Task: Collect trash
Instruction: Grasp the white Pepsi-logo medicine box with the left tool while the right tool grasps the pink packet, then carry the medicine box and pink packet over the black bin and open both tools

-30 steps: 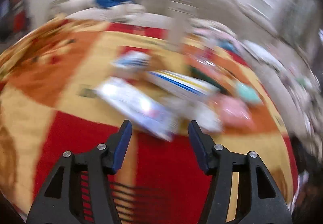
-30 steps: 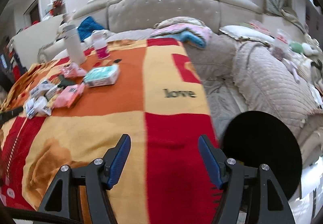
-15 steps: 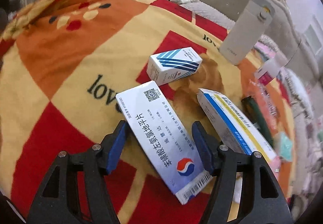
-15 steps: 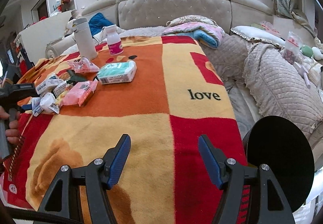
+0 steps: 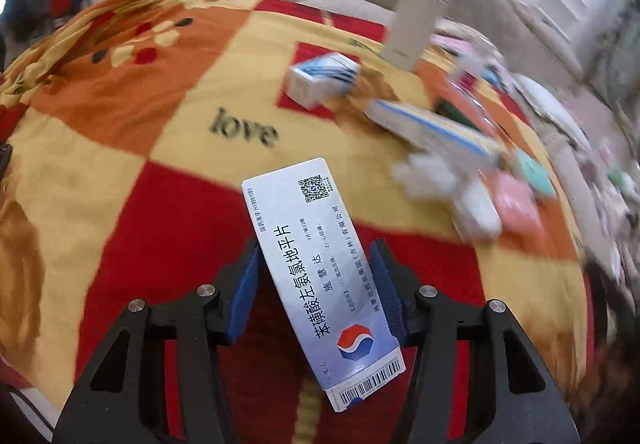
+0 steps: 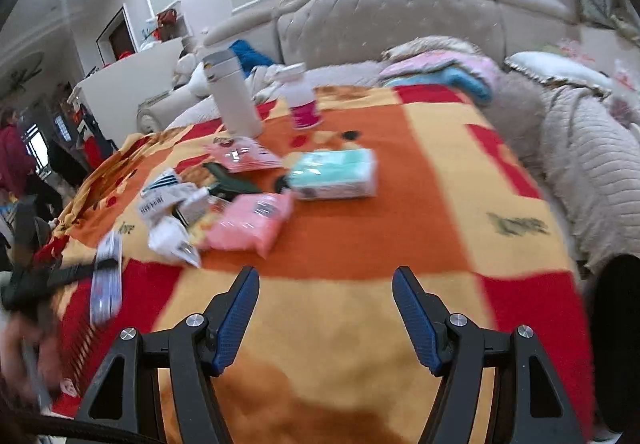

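My left gripper point(image 5: 316, 284) is shut on a long white and pale blue medicine box point(image 5: 320, 264) with Chinese print and a barcode, and holds it lifted above the blanket. The same box point(image 6: 106, 284) shows at the far left of the right wrist view, in the left gripper. My right gripper point(image 6: 326, 308) is open and empty above the blanket's yellow and orange squares. Ahead of it lies a pile of trash: a pink packet point(image 6: 248, 224), a teal tissue pack point(image 6: 336, 173), white wrappers point(image 6: 170, 238) and small boxes point(image 6: 164, 189).
A red, orange and yellow "love" blanket point(image 6: 400, 244) covers the bed. A white flask point(image 6: 234, 95) and a pink-labelled bottle point(image 6: 302, 99) stand at its far side. A small blue-striped box point(image 5: 322, 77) and a flat box point(image 5: 432, 127) lie beyond the left gripper. A black round bin point(image 6: 616, 344) is at right.
My left gripper has closed on the long medicine box and lifted it off the blanket toward me. My right gripper has moved forward and left, closer to the trash pile.
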### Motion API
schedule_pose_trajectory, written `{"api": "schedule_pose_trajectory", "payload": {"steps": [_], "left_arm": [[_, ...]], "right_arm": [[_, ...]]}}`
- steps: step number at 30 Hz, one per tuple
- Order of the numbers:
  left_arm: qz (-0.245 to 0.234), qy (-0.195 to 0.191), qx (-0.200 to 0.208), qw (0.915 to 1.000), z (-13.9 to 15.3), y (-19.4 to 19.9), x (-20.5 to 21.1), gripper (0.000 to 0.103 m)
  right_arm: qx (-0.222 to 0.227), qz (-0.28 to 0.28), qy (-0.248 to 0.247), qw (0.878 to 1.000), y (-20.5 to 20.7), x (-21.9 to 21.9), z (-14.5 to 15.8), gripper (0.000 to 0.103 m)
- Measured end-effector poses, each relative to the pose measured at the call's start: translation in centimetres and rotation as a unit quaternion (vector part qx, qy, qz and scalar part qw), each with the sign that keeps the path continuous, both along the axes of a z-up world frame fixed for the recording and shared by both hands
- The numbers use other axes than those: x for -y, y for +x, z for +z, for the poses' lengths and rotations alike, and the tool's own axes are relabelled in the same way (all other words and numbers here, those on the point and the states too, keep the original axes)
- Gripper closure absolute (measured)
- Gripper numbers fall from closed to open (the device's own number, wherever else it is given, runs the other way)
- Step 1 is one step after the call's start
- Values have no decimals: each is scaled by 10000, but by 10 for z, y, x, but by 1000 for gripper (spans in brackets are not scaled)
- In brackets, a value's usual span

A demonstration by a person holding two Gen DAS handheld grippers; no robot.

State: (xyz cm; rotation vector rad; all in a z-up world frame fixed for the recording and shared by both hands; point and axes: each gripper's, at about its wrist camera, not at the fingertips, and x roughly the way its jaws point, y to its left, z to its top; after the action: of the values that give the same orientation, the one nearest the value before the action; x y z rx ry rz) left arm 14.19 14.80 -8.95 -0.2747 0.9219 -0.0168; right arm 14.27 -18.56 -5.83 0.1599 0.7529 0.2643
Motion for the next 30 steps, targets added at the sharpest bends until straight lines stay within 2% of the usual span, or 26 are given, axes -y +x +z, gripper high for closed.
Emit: {"api": "schedule_pose_trajectory", "payload": {"steps": [3, 6, 9, 13, 14, 16, 17, 19, 20, 21, 23, 25, 30], "left_arm": [[-459, -91, -30, 9989, -4, -12, 11, 50], [-672, 84, 94, 9977, -7, -21, 18, 49], [-708, 9, 117, 9974, -7, -24, 14, 47], [-621, -29, 98, 9980, -7, -26, 13, 46], [-605, -9, 82, 9981, -7, -27, 14, 43], [-584, 83, 114, 9982, -7, -28, 19, 37], [-587, 185, 160, 9980, -9, -29, 23, 34], [-557, 514, 221, 9969, -11, -30, 33, 34], [-540, 679, 244, 9959, -12, -31, 37, 38], [-484, 789, 270, 9953, -12, -33, 38, 49], [-467, 583, 321, 9967, -12, -37, 35, 55], [-454, 286, 357, 9979, -11, -42, 28, 56], [-681, -8, 643, 9956, 1, -57, 28, 56]], "right_arm": [[-229, 190, -27, 9996, 36, -36, -1, 36], [-498, 228, -177, 9983, 71, -67, -8, 36], [-775, 176, -438, 9959, 97, -88, -19, 36], [-974, 170, -449, 9941, 109, -98, -28, 27], [-1059, 207, -541, 9927, 109, -101, -31, 27], [-952, 249, -1028, 9898, 104, -111, -34, 29], [-904, 231, -1090, 9896, 102, -112, -34, 32], [-888, 196, -947, 9913, 96, -106, -32, 43], [-887, 194, -859, 9922, 93, -101, -30, 44], [-886, 181, -805, 9926, 89, -97, -28, 44], [-839, 188, -730, 9936, 77, -84, -22, 44], [-726, 259, -693, 9946, 60, -69, -15, 44], [-396, 534, -826, 9944, 10, -38, -4, 45]]}}
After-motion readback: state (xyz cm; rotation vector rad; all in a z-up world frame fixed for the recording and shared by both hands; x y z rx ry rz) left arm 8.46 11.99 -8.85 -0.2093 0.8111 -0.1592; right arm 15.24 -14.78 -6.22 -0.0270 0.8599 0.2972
